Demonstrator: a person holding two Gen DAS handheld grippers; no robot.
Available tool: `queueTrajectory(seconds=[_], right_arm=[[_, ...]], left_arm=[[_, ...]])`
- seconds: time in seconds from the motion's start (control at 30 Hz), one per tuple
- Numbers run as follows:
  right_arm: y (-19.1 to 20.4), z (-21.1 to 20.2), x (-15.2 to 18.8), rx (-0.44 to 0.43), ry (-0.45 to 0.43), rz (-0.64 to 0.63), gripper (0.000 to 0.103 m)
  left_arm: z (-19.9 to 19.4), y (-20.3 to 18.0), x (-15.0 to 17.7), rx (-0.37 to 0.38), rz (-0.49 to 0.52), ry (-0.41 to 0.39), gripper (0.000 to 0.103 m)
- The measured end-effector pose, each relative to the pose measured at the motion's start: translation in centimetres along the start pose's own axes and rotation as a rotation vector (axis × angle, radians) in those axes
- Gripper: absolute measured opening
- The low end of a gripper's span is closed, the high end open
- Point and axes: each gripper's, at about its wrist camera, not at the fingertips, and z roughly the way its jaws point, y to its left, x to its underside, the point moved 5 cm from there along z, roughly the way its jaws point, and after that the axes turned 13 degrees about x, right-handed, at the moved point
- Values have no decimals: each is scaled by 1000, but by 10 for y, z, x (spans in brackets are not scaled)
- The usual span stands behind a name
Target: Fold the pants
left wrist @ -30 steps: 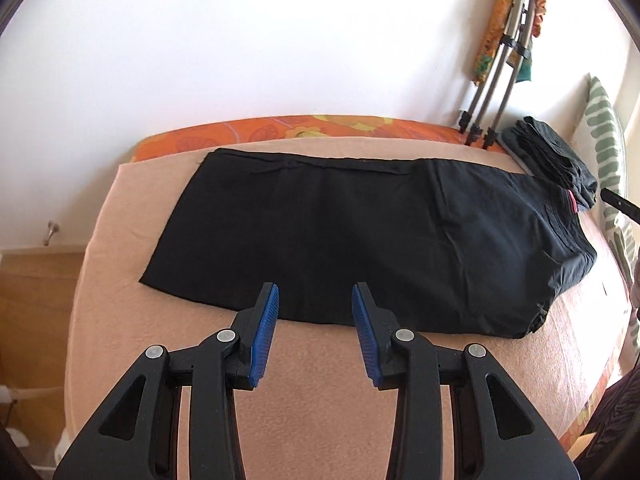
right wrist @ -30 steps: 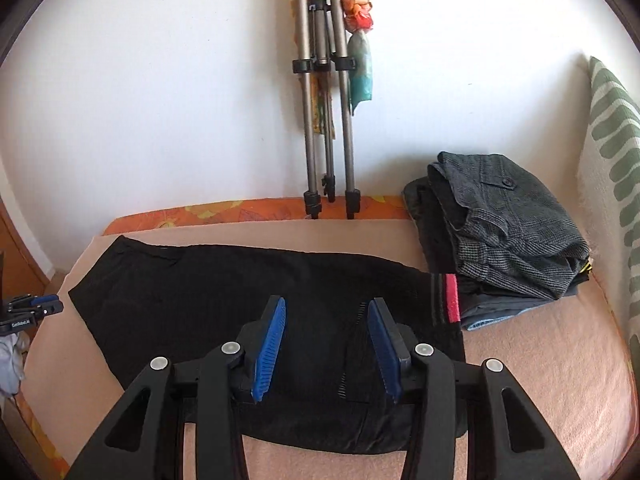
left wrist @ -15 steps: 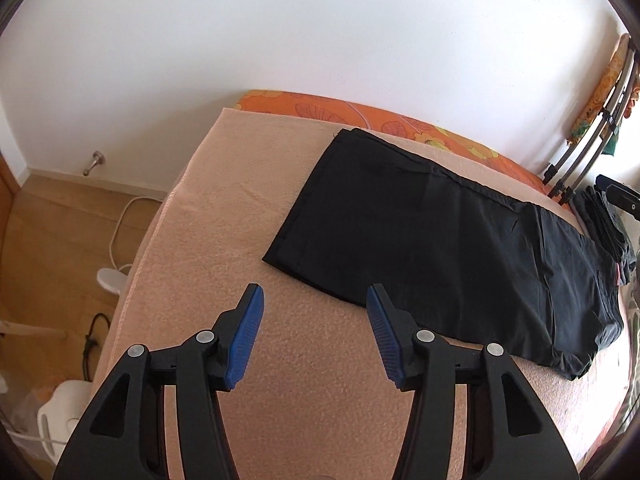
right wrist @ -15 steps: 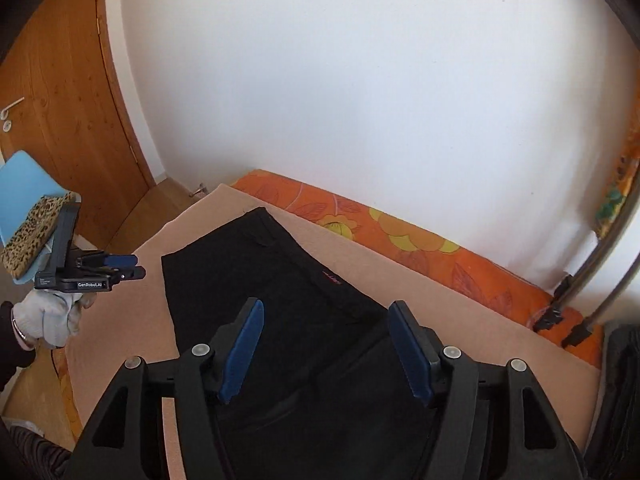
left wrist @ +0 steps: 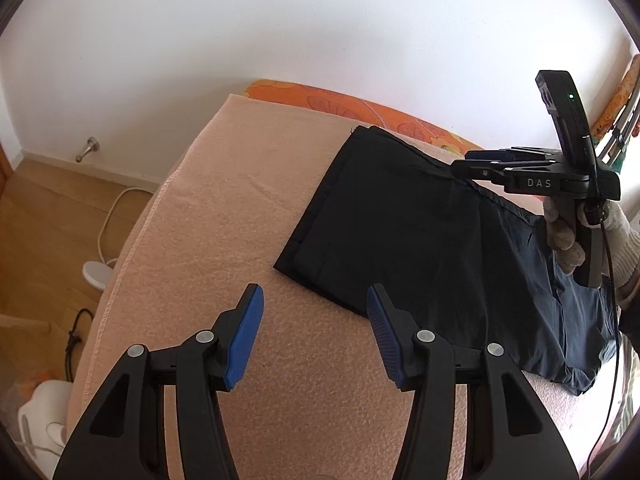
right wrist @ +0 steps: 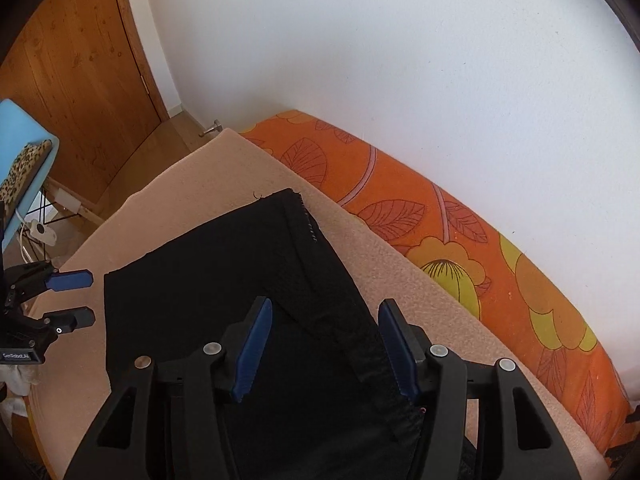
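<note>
The black cotton pants (left wrist: 420,232) lie flat on the peach fleece blanket (left wrist: 224,216). Both holders have swung toward the hem end: left gripper (left wrist: 314,332) half-open, empty; right gripper (right wrist: 326,354) just narrowing, unclamped, above fabric, seemingly readying a hem grab.

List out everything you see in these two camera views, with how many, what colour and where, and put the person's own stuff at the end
pants: one, black, flat along the blanket
blanket: one, peach, covering the bed
sheet: one, orange floral, strip along the wall
door: one, brown wood, far left
door stop: one, metal, at the skirting
cable: one, white, on the wooden floor
blue panel: one, left edge, leopard-print item on it
left gripper: one, black with blue pads, open, above blanket beside the hem corner
right gripper: one, black with blue pads, open, above the pants near the far edge
gloved hand: one, white glove, holding the right gripper's handle
</note>
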Motion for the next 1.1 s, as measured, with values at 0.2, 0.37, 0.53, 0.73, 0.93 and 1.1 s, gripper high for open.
queueTrajectory(seconds=[0.2, 0.37, 0.53, 0.73, 0.93, 1.1], right_arm=[[10, 21, 4, 16, 7, -29, 26], [20, 20, -2, 63, -20, -75, 4], [27, 24, -10, 111, -47, -101, 2], [32, 26, -16, 121, -59, -111, 2], [29, 15, -18, 167, -65, -100, 47], [33, -18, -33, 52, -84, -8, 51]], left_arm=[[8, -8, 2, -38, 75, 22, 53], [13, -3, 0, -45, 72, 20, 60], [17, 1, -4, -6, 28, 8, 60], [17, 9, -10, 39, -69, -52, 60], [18, 12, -13, 0, -93, -97, 21], [11, 4, -14, 26, -59, -136, 11]])
